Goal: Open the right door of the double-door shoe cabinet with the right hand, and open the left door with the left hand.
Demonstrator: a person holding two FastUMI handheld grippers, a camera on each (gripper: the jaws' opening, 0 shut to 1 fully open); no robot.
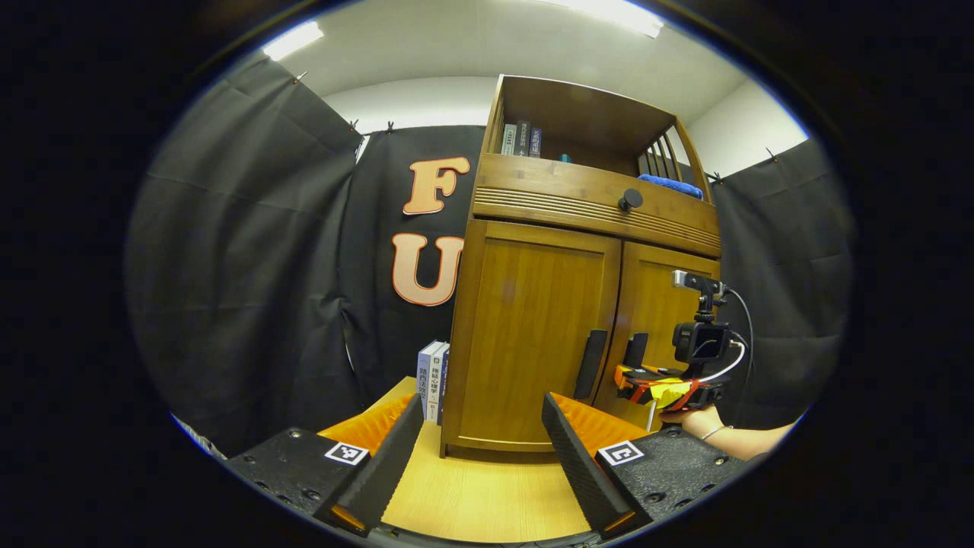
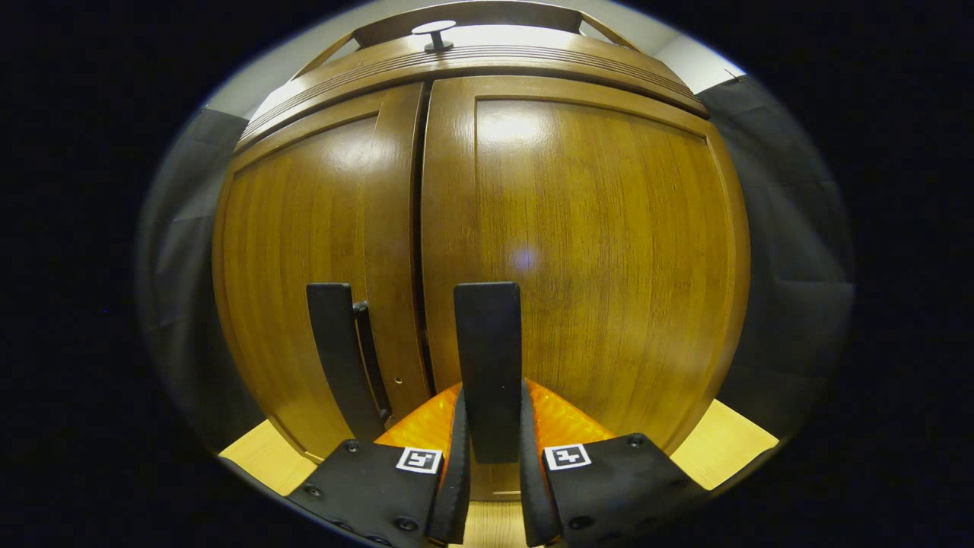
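So I'm sitting with the right gripper [image 2: 491, 457] right up against the brown wooden double-door shoe cabinet [image 1: 533, 335], and its two fingers are squeezing the flat black vertical handle of the right door [image 2: 488, 358] from both sides, one finger pressing each edge of the bar's lower end. The right door [image 2: 586, 259] is looking flush with the left door [image 2: 319, 251], both closed as far as I can tell. The left door's black handle [image 2: 338, 350] is standing just left of the centre seam, untouched.

My left gripper [image 1: 483, 464] is hanging back from the cabinet over the light wooden tabletop [image 1: 487, 495], fingers spread wide with nothing between them, pointing roughly at the left door's lower part. From there I'm seeing the right gripper at the handles, with a hand [image 1: 689, 418] under it.
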